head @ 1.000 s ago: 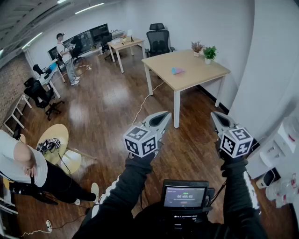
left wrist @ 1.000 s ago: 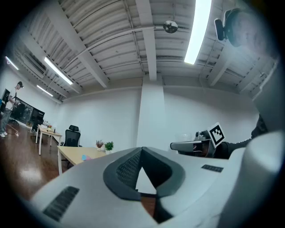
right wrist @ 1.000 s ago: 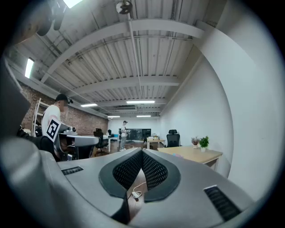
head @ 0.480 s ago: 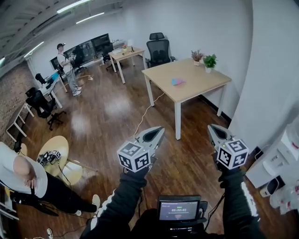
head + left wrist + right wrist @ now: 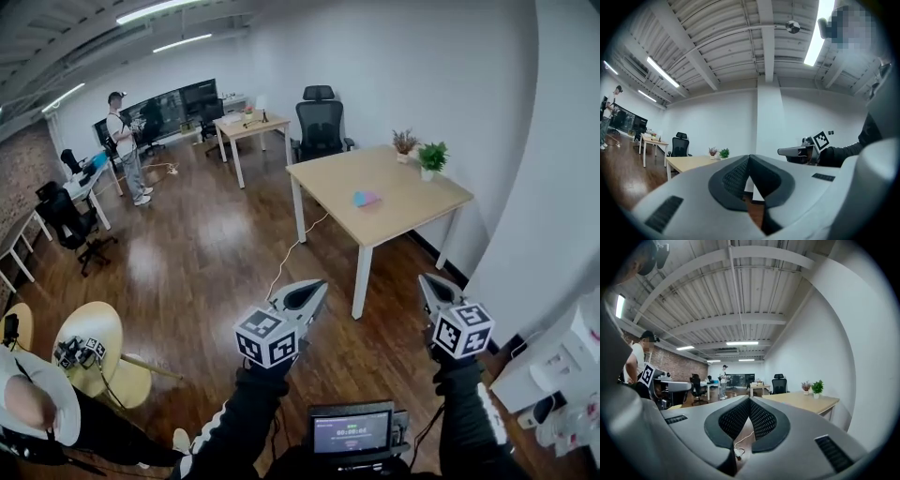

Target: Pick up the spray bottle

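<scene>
On the wooden table (image 5: 412, 202) lies a small pink and blue object (image 5: 365, 198), too small to identify. At the lower left edge of the head view, a person in a white top (image 5: 33, 412) is cut off by the frame. Small items on the round yellow table (image 5: 103, 323) cannot be made out. Text on the chest-mounted screen (image 5: 352, 433) is too small to read. White equipment (image 5: 562, 375) at the right edge is cropped. In the right gripper view, the grey body of the right gripper (image 5: 750, 398) hides the lower half of a person in a cap (image 5: 635, 363).
</scene>
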`<state>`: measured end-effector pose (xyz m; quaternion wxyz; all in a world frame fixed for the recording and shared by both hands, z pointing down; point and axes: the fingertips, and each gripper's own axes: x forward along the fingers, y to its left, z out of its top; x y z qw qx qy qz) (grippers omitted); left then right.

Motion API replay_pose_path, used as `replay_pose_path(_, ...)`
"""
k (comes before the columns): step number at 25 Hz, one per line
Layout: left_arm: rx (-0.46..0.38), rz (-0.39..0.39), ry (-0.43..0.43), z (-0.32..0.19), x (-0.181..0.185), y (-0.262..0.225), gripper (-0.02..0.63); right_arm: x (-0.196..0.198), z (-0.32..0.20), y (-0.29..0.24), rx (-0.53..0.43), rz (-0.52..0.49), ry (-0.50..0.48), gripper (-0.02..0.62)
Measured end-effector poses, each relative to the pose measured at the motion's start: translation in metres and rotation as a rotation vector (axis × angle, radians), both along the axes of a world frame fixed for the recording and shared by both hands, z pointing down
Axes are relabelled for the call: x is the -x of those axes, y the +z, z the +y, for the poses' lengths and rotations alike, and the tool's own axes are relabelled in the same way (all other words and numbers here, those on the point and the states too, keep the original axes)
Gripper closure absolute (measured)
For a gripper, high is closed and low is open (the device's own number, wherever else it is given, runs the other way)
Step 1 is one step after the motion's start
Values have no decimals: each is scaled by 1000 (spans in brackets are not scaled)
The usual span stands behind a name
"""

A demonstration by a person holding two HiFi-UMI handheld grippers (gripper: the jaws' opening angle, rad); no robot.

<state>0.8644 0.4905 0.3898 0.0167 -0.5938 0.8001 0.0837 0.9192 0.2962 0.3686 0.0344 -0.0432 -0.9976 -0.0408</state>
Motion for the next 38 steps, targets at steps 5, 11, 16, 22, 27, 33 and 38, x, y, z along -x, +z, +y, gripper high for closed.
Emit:
replay_pose_path(5,24,-5,32,30,147,1,606,140,26,-11,24,-25,34,578)
replay_pose_path(11,2,31,63,-4,304,8,606,302,-11,-3,57,26,116,578)
replay_pose_path(16,17,50,59,-56,441,11,606,436,-64,-6,75,-23,131,578)
replay_pose_path(22,39,-7,72,-139,609,-15,606,606,-140,-10,83,-15,116,578)
replay_pose_path(27,48,13,124,-184,755,-11,606,744,-172,-11,81,-44,127,578)
replay_pose_path(33,40,-15,274,-226,962,6,606,937,-200,24,92,-7,246,578)
replay_pose_path(38,56,-47,337,-292,1111,9,606,1065,-257,25,103,-8,358,578)
